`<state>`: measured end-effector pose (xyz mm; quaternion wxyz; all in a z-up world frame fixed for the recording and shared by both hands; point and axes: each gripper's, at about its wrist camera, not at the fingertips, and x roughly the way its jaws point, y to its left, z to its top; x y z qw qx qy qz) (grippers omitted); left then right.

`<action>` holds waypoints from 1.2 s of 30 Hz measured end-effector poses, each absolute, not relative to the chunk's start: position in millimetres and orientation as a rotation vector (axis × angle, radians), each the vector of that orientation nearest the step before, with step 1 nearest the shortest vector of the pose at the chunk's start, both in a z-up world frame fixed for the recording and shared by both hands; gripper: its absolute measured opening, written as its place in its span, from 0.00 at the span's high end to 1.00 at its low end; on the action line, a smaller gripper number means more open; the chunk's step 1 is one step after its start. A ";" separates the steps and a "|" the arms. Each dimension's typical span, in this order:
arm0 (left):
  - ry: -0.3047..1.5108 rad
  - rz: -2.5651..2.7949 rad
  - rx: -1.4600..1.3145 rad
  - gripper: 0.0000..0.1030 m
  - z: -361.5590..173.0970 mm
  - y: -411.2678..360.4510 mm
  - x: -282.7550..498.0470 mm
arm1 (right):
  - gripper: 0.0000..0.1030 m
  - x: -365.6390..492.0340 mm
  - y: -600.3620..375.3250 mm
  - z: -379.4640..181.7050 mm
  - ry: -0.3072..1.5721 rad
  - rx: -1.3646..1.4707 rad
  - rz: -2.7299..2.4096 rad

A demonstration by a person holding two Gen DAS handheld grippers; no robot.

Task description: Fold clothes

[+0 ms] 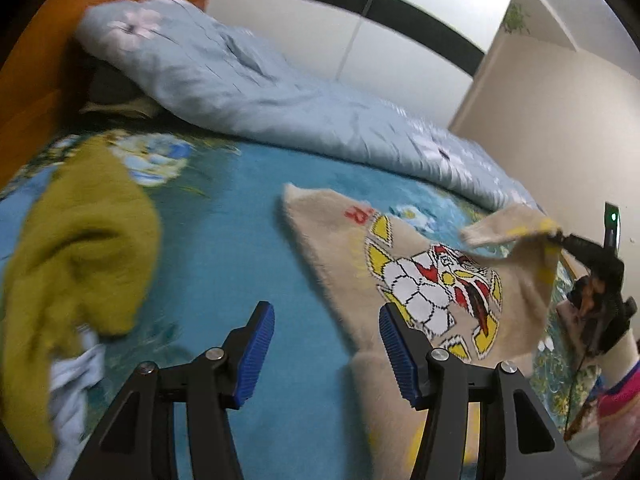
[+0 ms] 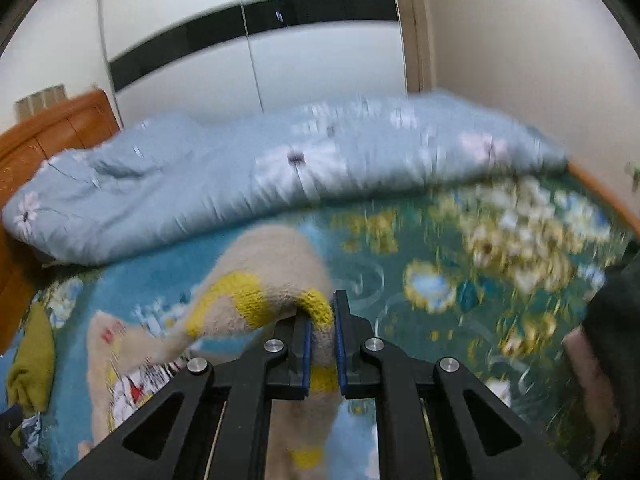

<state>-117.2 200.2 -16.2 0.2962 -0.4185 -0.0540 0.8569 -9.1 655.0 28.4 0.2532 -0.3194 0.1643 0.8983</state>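
Observation:
A beige knitted sweater (image 1: 404, 264) with a red, yellow and white figure lies on the blue flowered bedsheet (image 1: 224, 240). My right gripper (image 2: 321, 316) is shut on a yellow-striped part of the sweater (image 2: 276, 276) and holds it lifted above the bed. The left wrist view shows that gripper (image 1: 558, 237) at the right, pulling the cloth up. My left gripper (image 1: 326, 320) hangs open over the sheet, just left of the sweater's near edge, with nothing between its blue pads (image 1: 256, 356).
An olive-green garment (image 1: 80, 248) is heaped at the left with a pale blue cloth (image 1: 76, 380) under it. A light blue flowered duvet (image 2: 248, 176) is bunched along the far side. An orange wooden headboard (image 2: 52, 128) stands at the left, a wardrobe (image 2: 256, 48) behind.

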 end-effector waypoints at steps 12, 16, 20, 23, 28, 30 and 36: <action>-0.251 2.180 -1.474 0.43 -110.1 278.7 -244.8 | 0.54 84.5 636.1 -17.6 0.548 -0.964 2.480; -0.300 2.172 -1.440 0.43 -115.2 284.7 -257.2 | 0.54 112.1 612.6 -55.7 0.893 -1.056 2.541; -0.373 2.129 -1.436 0.45 -118.3 287.6 -262.0 | 0.54 116.7 591.7 -92.0 1.128 -1.079 2.531; -0.397 2.121 -1.425 0.46 -116.8 287.0 -263.7 | 0.54 117.6 585.8 -109.1 1.255 -1.039 2.493; -0.467 2.111 -1.417 0.78 -114.7 281.6 -264.1 | 0.52 109.6 569.3 -120.9 1.351 -1.005 2.478; -0.470 2.118 -1.406 0.87 -111.4 282.1 -262.8 | 0.60 111.6 570.5 -121.7 1.399 -0.955 2.445; -0.497 2.097 -1.293 0.90 -73.2 262.7 -231.2 | 0.84 111.5 588.2 -104.2 1.432 -0.900 2.476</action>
